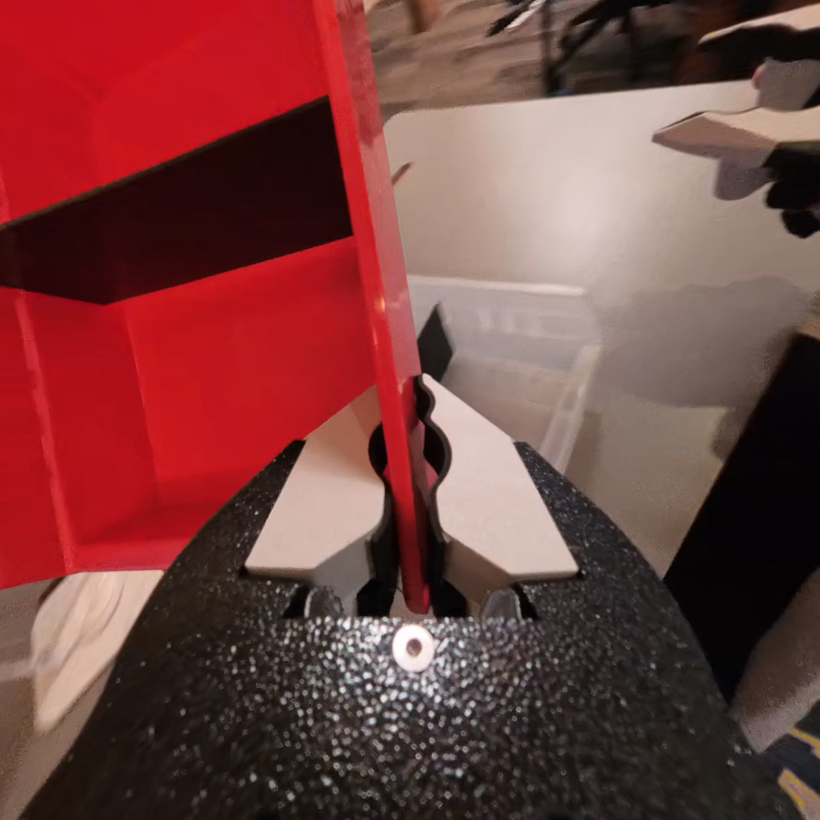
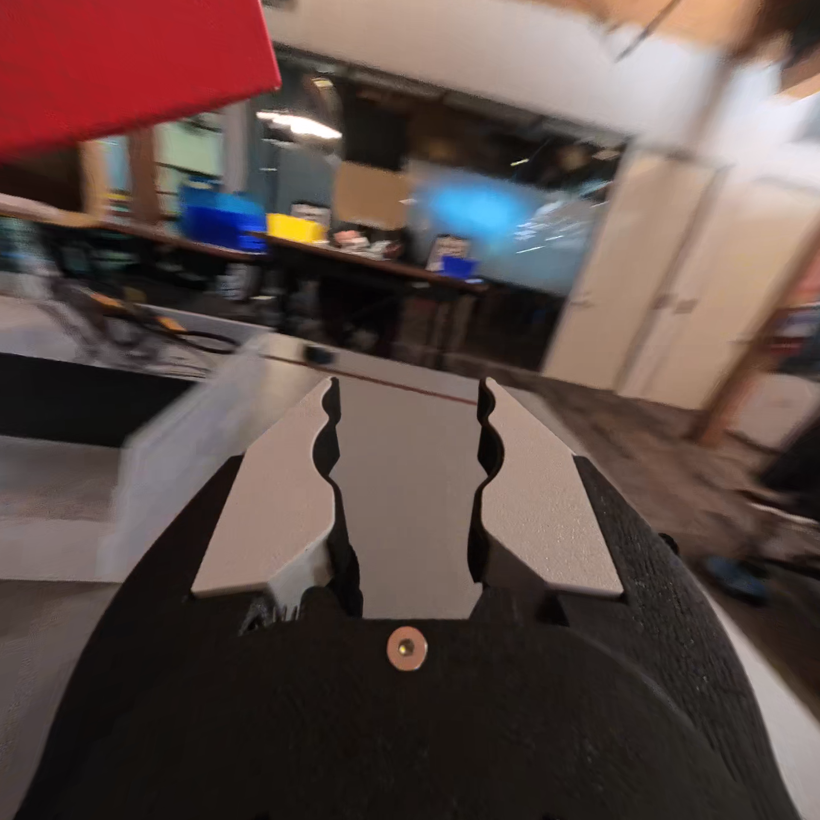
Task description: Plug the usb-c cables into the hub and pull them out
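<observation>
Both tongs are seen from their own wrist cameras, and they stand in opposite states. On the left gripper [image 1: 410, 390] the jaws are drawn narrow and clamped on the thin wall of a red plastic bin [image 1: 186, 337]: the wall runs down the slot between the two wavy black pads, and the right-hand pad [image 1: 437, 439] is pressed against its outer face. The red bin is lifted and tilted, so that its inside, with a dark band across it, fills the left half of the left wrist view. Beyond it a white table [image 1: 599, 213] is seen, and on that a clear plastic container [image 1: 523, 337], blurred by motion.

On the right gripper [image 2: 408, 386] the jaws are spread wide and nothing is held between them; only the white table [image 2: 399, 488] surface is seen through the gap. A corner of the red bin [image 2: 124, 66] is seen at the upper left of the right wrist view, well apart from those fingers. The right gripper's pale fingertips [image 1: 727, 133] also show at the right edge of the left wrist view.

Neither the usb-c cables nor the hub can be made out with certainty; a tangle of dark cables [image 2: 146, 324] lies blurred on the far left surface.
</observation>
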A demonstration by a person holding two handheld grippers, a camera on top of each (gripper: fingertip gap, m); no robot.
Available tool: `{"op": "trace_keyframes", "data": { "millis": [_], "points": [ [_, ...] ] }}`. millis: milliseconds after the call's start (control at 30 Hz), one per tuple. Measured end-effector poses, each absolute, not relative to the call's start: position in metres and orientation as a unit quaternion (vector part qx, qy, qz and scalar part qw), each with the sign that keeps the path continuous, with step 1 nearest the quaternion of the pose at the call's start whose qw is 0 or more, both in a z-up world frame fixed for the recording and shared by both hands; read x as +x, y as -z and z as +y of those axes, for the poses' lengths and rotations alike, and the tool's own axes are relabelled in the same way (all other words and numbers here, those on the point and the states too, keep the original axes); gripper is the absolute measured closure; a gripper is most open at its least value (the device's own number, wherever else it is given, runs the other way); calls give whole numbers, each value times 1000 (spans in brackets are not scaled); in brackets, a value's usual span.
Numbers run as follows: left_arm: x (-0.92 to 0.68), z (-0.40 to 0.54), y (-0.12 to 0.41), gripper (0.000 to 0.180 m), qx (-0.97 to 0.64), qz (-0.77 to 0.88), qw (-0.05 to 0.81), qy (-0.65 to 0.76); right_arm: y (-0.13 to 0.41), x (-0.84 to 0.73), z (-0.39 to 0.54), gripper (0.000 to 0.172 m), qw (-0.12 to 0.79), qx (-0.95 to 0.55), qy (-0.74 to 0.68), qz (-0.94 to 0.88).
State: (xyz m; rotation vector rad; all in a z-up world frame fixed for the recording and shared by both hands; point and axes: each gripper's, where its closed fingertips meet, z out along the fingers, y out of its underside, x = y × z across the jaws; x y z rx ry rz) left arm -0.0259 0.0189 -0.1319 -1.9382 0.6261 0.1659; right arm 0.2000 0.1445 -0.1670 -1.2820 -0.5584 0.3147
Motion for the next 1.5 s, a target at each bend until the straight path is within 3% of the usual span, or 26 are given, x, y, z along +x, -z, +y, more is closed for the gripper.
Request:
{"op": "trace_keyframes", "data": {
  "millis": [133, 300, 433, 700, 967, 1000, 1067, 1133, 1367, 1500],
  "points": [
    [67, 66, 131, 177, -782, 362, 507, -2, 182, 306, 152, 114, 778, -608, -26, -157],
    [180, 127, 148, 177, -778, 409, 473, 53, 176, 384, 164, 114, 791, -609, -34, -41],
    [236, 160, 193, 177, -789, 453, 412, 56, 182, 402, 168, 115, 787, -615, -48, -13],
    [255, 186, 273, 177, -839, 432, 327, 38, 185, 388, 170, 115, 778, -623, -65, -46],
    [246, 193, 302, 175, -850, 405, 338, 1, 184, 376, 164, 122, 773, -618, -147, -7],
    [246, 193, 298, 168, -847, 399, 350, 6, 184, 376, 164, 121, 772, -619, -144, -6],
    [245, 186, 286, 101, -858, 377, 348, 19, 181, 377, 162, 111, 776, -613, -147, 7],
    [243, 170, 262, 64, -854, 369, 365, 36, 178, 373, 158, 102, 777, -607, -166, 10],
    [118, 87, 180, 53, -808, 284, 516, 7, 188, 320, 159, 72, 741, -646, -182, -36],
    [-12, 51, 185, 46, -825, 130, 541, -100, 185, 282, 170, 59, 731, -667, -135, -45]
  ]
}}
